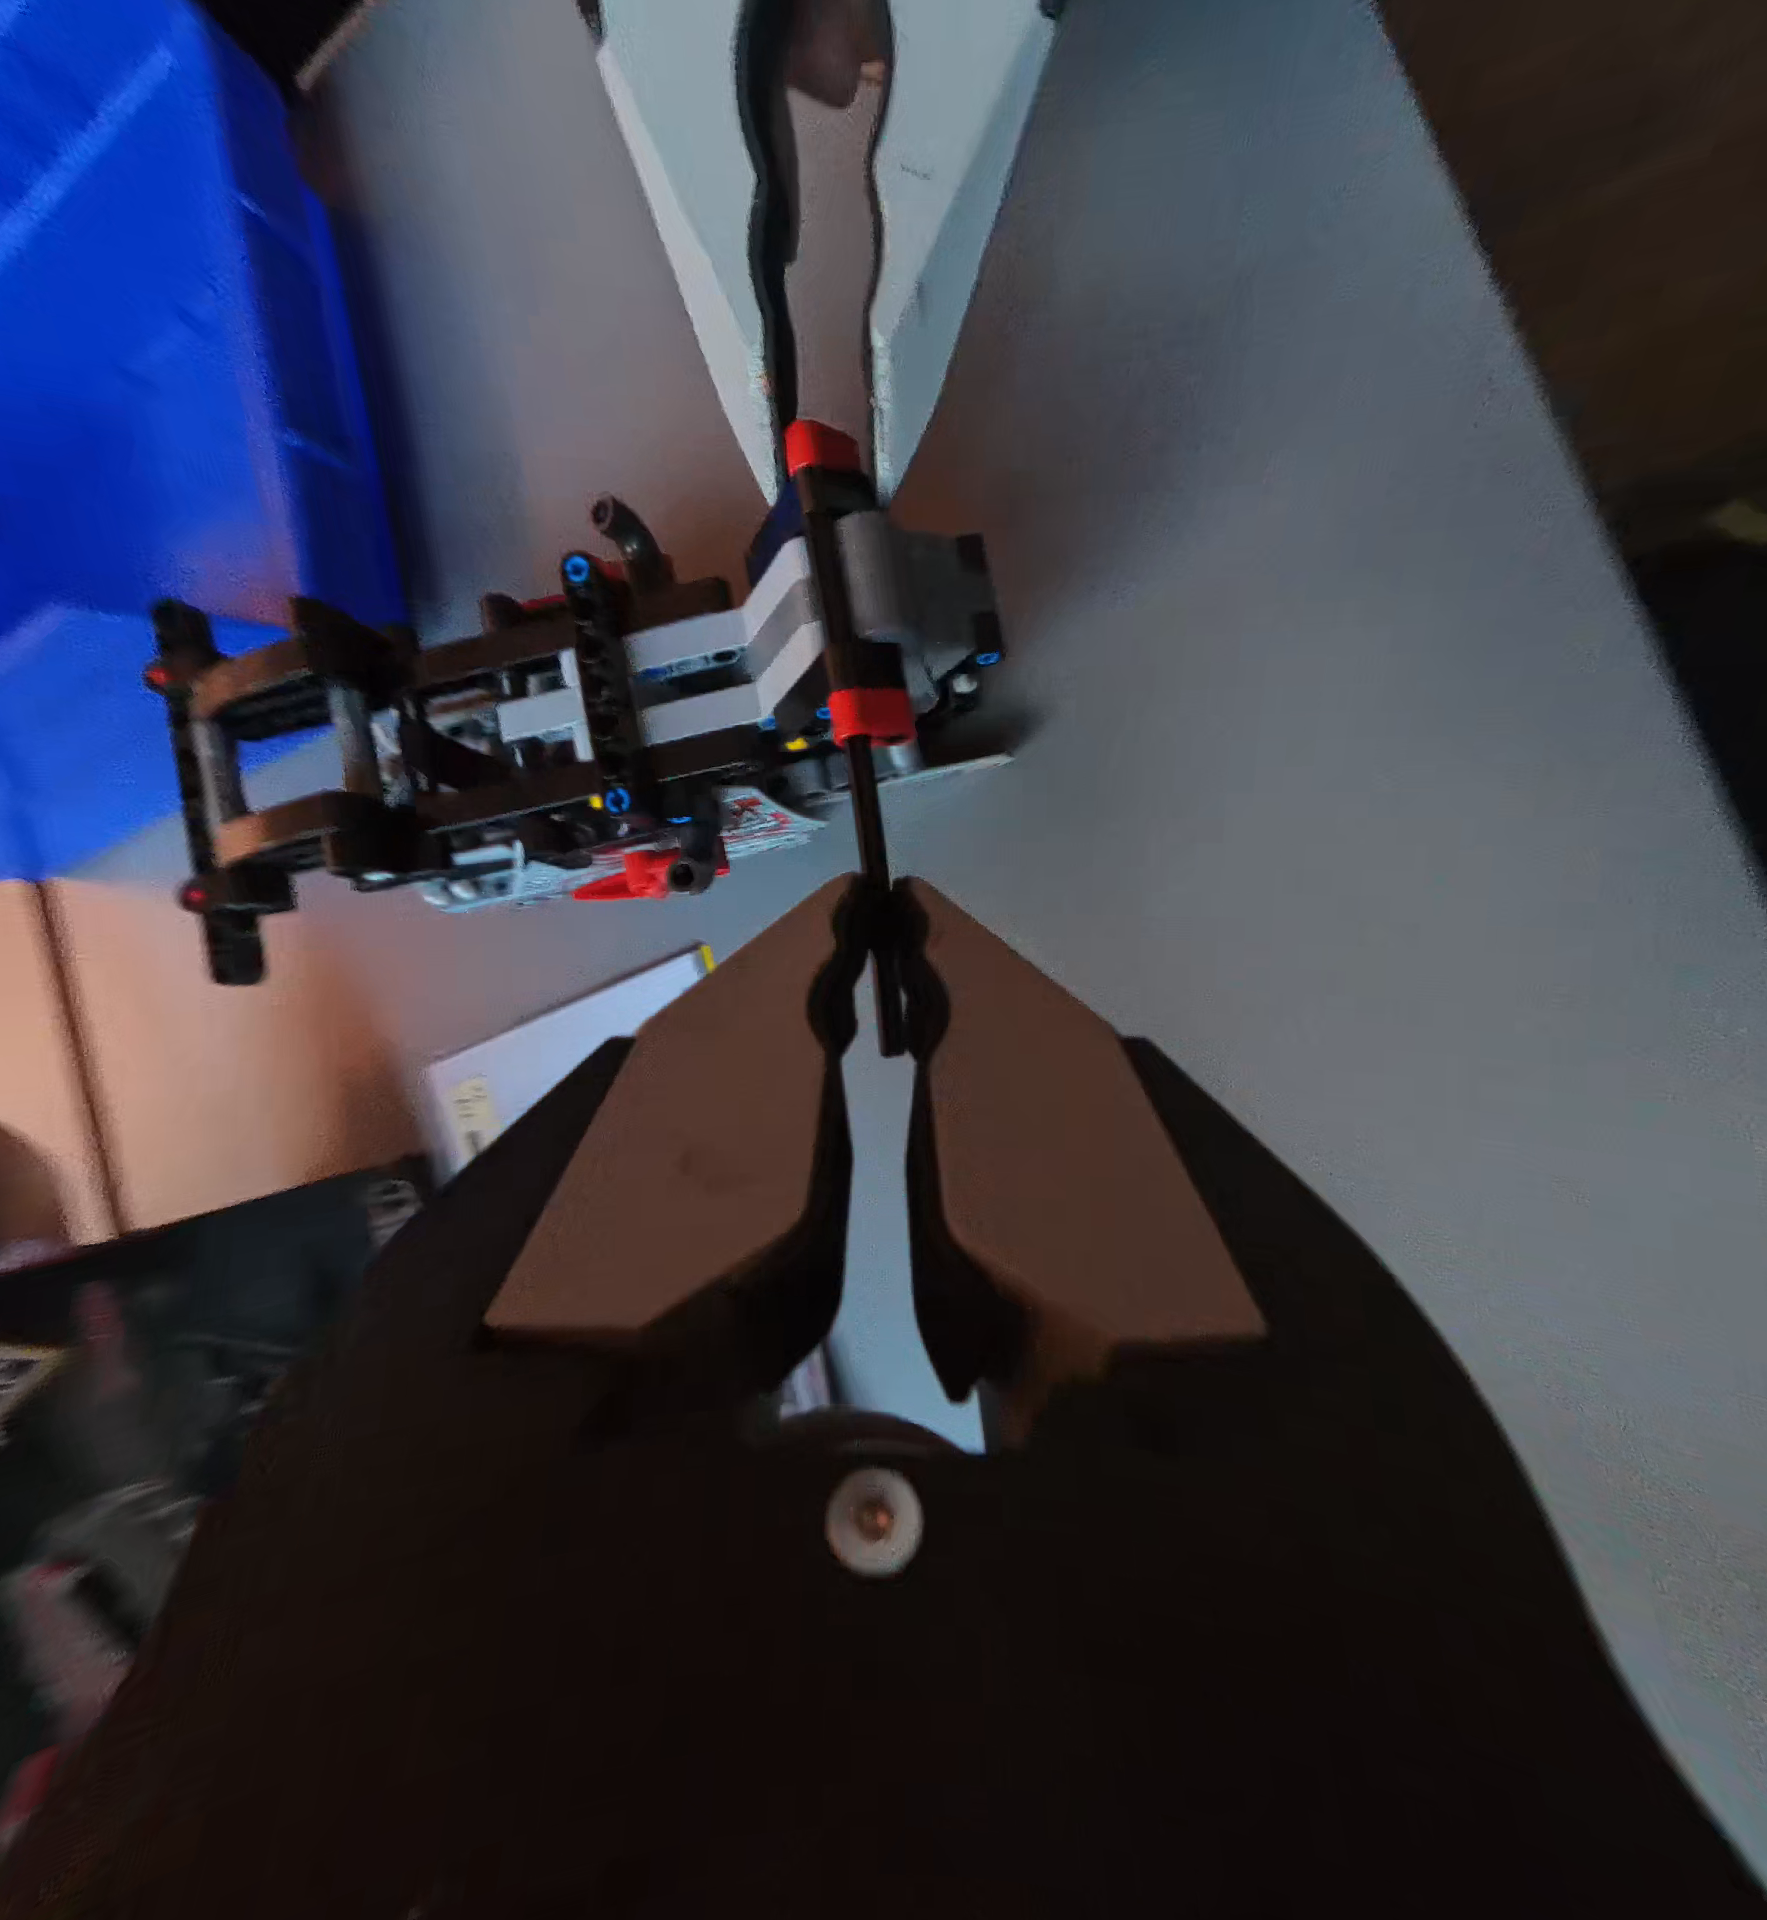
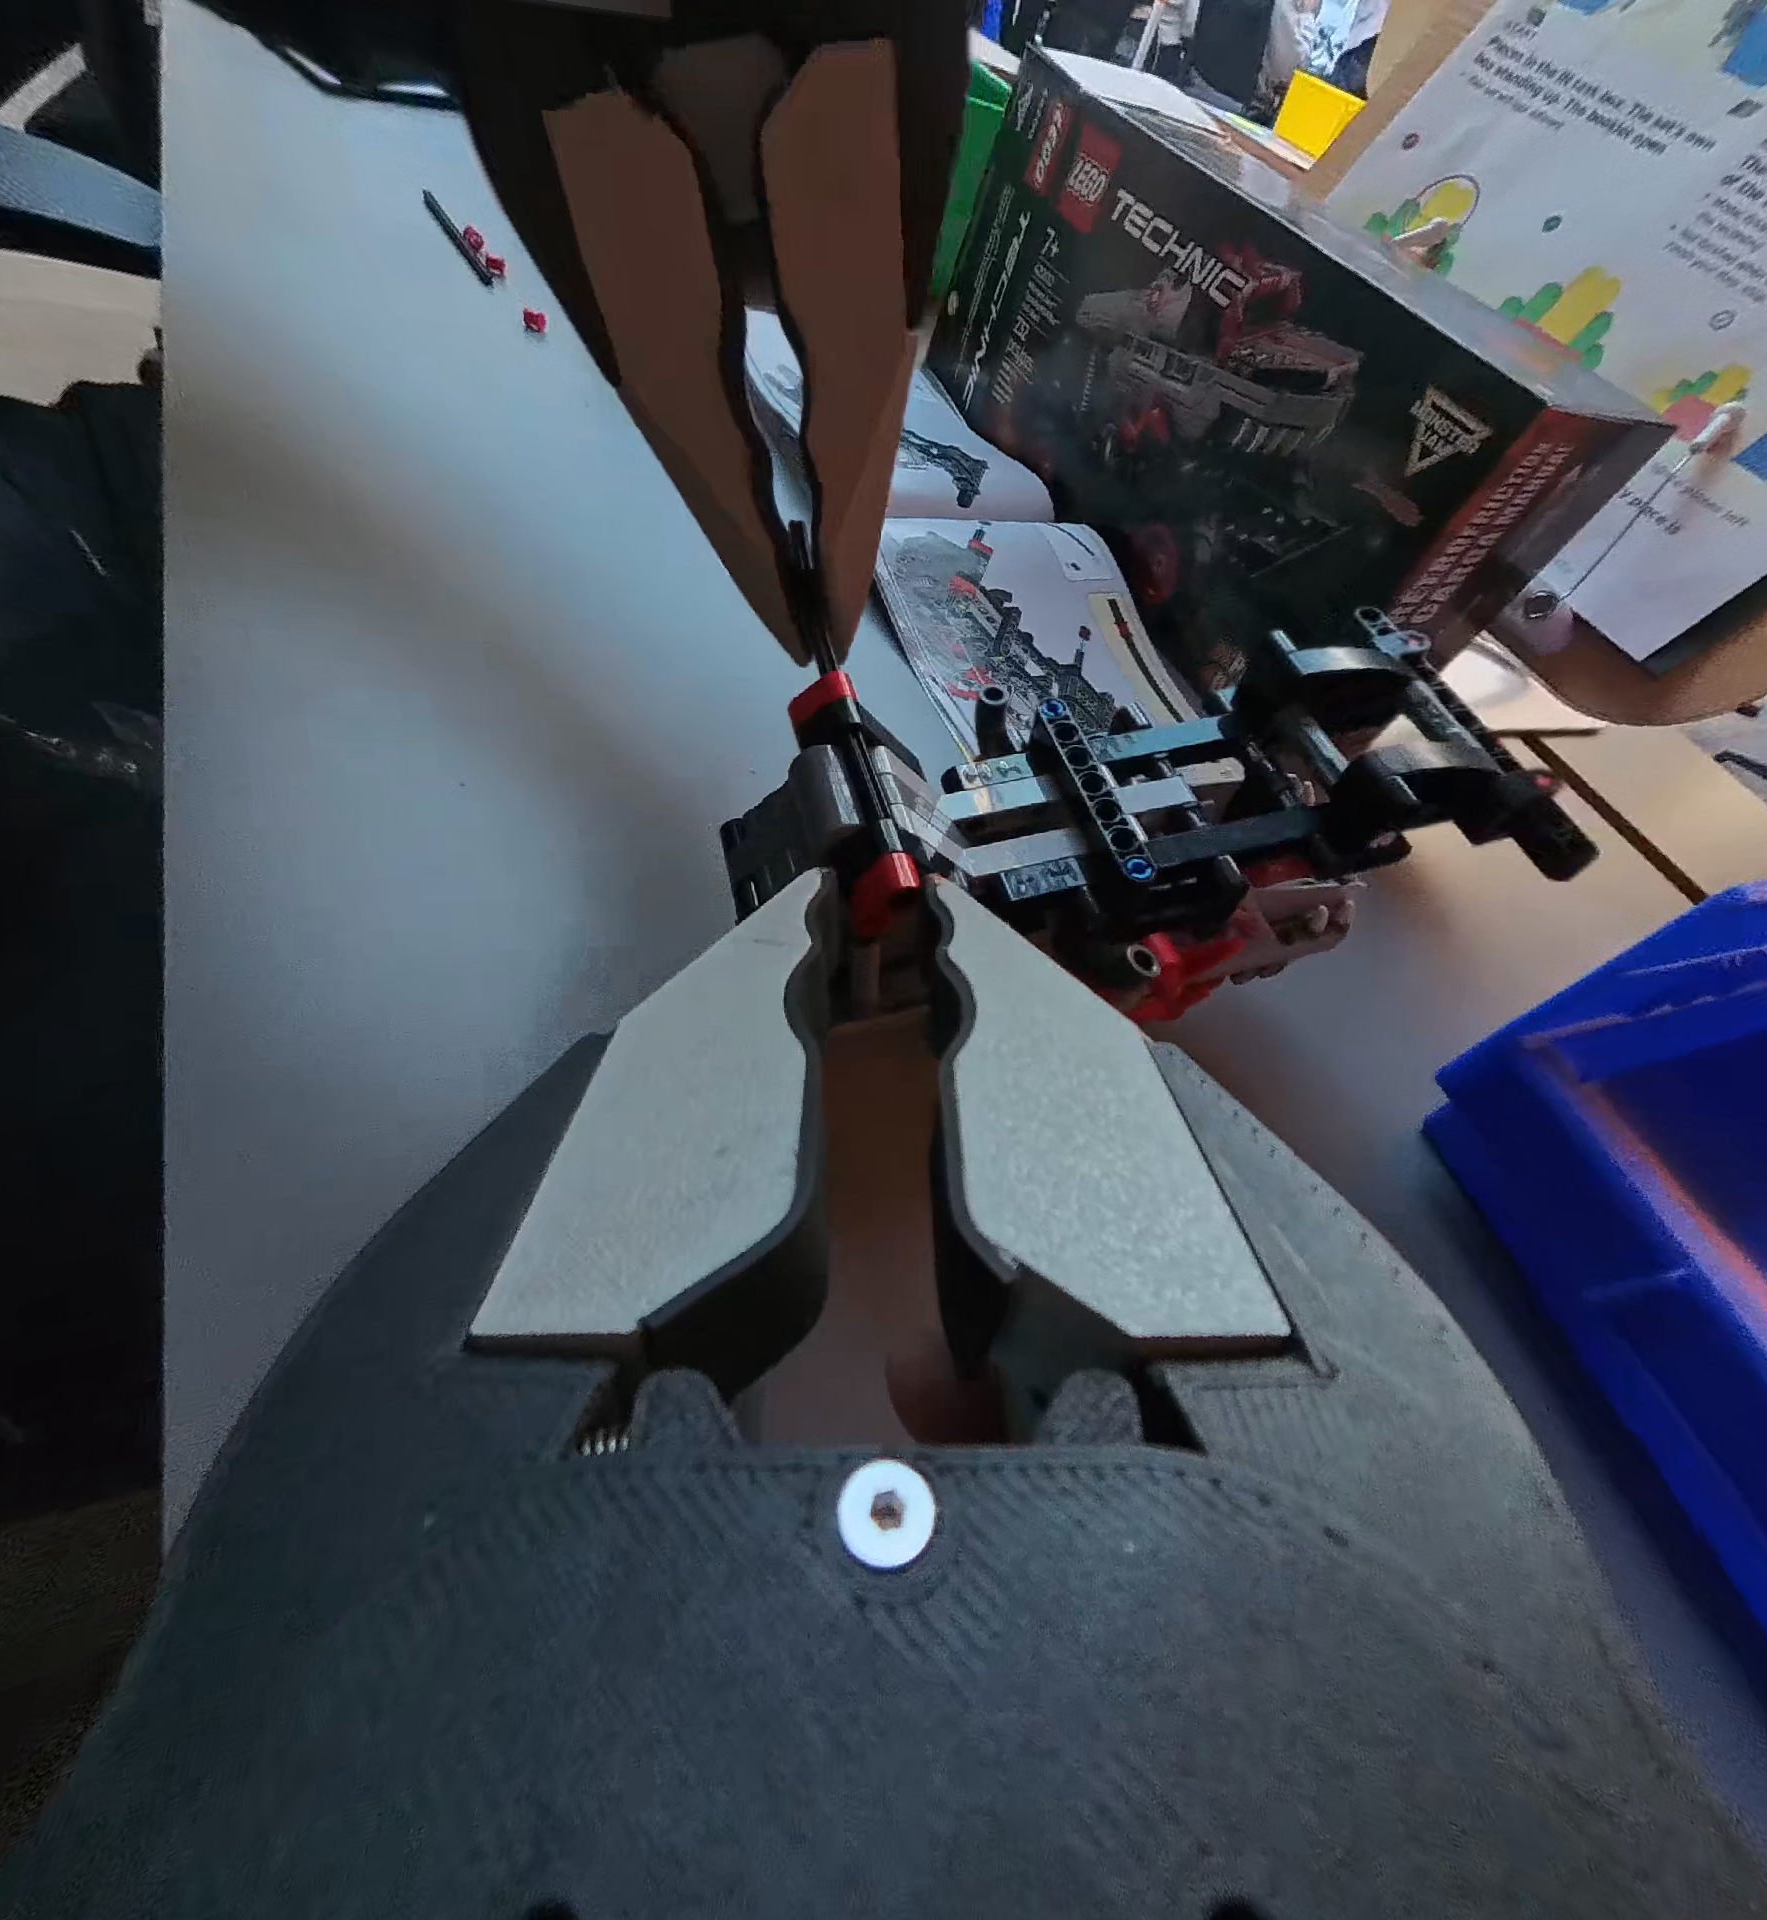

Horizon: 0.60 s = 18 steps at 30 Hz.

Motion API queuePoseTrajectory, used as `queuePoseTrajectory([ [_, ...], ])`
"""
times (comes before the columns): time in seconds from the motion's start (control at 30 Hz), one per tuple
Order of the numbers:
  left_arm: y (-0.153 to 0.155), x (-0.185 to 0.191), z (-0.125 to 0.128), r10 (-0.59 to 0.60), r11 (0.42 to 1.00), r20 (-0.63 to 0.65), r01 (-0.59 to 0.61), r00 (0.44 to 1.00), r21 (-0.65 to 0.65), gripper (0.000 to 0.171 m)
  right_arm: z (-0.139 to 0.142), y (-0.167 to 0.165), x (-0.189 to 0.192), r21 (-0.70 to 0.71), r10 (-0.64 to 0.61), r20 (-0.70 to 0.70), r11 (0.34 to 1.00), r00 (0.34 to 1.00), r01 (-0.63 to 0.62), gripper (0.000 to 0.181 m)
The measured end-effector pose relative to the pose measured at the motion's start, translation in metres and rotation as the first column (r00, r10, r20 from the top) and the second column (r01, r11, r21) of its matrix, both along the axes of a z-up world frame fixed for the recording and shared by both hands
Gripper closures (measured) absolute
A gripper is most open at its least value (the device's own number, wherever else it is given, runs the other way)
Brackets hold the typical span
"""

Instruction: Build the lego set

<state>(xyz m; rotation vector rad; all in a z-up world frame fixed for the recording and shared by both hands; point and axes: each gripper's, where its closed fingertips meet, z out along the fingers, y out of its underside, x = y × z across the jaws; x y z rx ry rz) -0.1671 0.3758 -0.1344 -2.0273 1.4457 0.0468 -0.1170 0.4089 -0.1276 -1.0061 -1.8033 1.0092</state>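
While left hand-held gripper [image 1: 877, 914] pinches black axle [image 1: 863, 800] — tip hidden | model [image 1: 567, 717] blurred

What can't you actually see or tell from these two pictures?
- Right tool grip on the model: its own fingers hide it, right view.
- Axle end: hidden between the left tool tips.
- Bin contents: cut off by the edge.
- Loose red bits: too small.
- Left view background: blurred.

- A pale grey table [image 2: 359, 644] fills most of both views, lit unevenly, with a warm pinkish cast toward its far side.
- A blue plastic bin [image 2: 1689, 1174] sits on it (seen at the edge).
- A printed sheet on a board [image 2: 1679, 312] stands behind.
- Dark surroundings lie beyond the table edge.
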Motion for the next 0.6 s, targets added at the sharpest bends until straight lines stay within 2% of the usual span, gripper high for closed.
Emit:
queuePoseTrajectory([
  [0.07,0.002,-0.001,0.001,-0.056,0.989,-0.093,0.068,0.994,0.13,0.171,0.0,-0.001,0.0,-0.033,0.008,-0.009,0.999,1.0,-0.009,0.17],
  [0.13,0.004,-0.002,0.004,-0.094,0.949,-0.223,0.154,0.97,0.273,0.171,0.0,0.0,0.0,-0.097,0.018,-0.01,0.995,1.0,-0.019,0.17],
  [0.2,0.009,-0.003,0.006,-0.059,0.915,-0.329,0.183,0.943,0.36,0.171,-0.001,0.004,-0.001,-0.117,-0.003,-0.006,0.993,1.0,0.003,0.17],
  [0.27,0.012,-0.004,0.005,0.027,0.936,-0.292,0.078,0.956,0.343,0.171,-0.001,0.008,-0.002,-0.076,-0.035,-0.007,0.996,0.999,0.034,0.17],
  [0.43,0.01,-0.003,0.0,0.148,0.973,-0.069,-0.133,0.987,0.189,0.171,0.0,0.006,-0.003,0.035,-0.07,-0.022,0.997,0.997,0.071,0.17],
  [0.6,0.009,-0.002,-0.003,0.162,0.98,0.067,-0.168,0.985,0.107,0.171,0.002,0.005,-0.003,0.065,-0.072,-0.06,0.995,0.996,0.076,0.169],
])
